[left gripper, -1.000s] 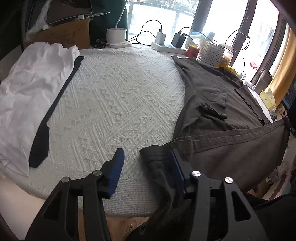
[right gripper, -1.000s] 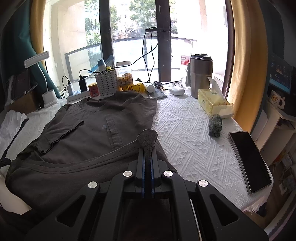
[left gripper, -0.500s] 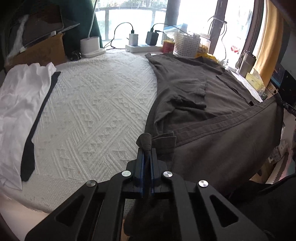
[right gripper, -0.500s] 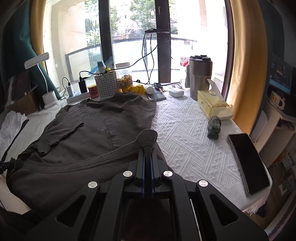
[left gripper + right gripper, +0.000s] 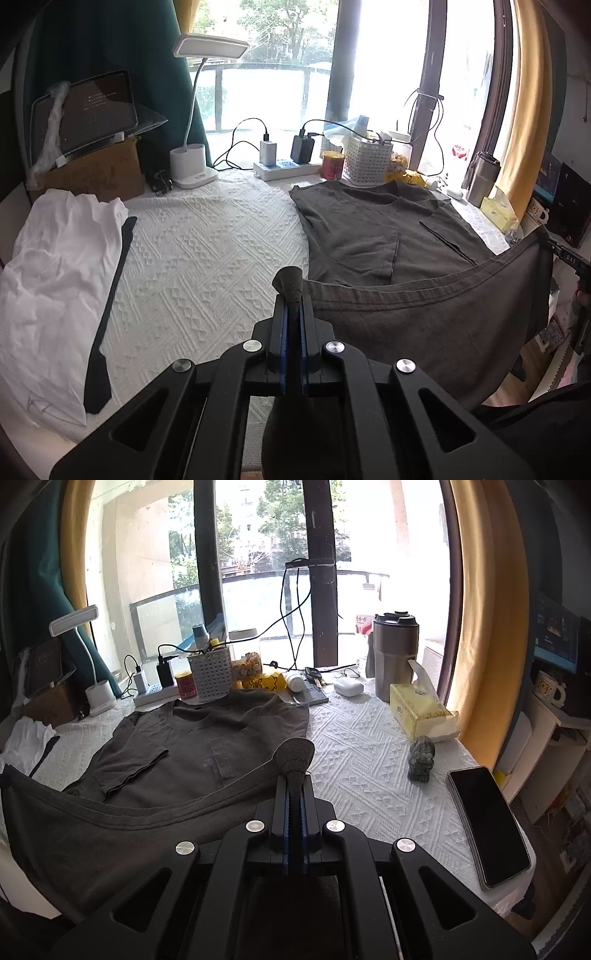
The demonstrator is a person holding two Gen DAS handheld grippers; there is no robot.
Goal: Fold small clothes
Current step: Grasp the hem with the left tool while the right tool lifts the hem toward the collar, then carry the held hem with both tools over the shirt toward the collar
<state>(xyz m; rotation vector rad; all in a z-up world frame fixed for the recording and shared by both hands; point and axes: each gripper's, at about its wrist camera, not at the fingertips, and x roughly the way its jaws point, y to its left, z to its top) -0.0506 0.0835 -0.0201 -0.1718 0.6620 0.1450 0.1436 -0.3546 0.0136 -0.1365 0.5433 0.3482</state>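
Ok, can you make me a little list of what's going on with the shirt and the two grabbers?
garment: dark grey T-shirt, top part flat on the white tablecloth
hem: lifted off the table, stretched between the two grippers
left gripper: shut on a hem corner
right gripper: shut on the other hem corner
left sleeve: folded inward
nearby: white shirt with a black tie; phone at the table edge

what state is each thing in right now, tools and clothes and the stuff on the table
left tool: shut on the grey t-shirt hem
right tool: shut on the same hem
grey t-shirt: collar end flat, hem lifted
white shirt: crumpled
tumbler: upright, lidded
phone: screen dark
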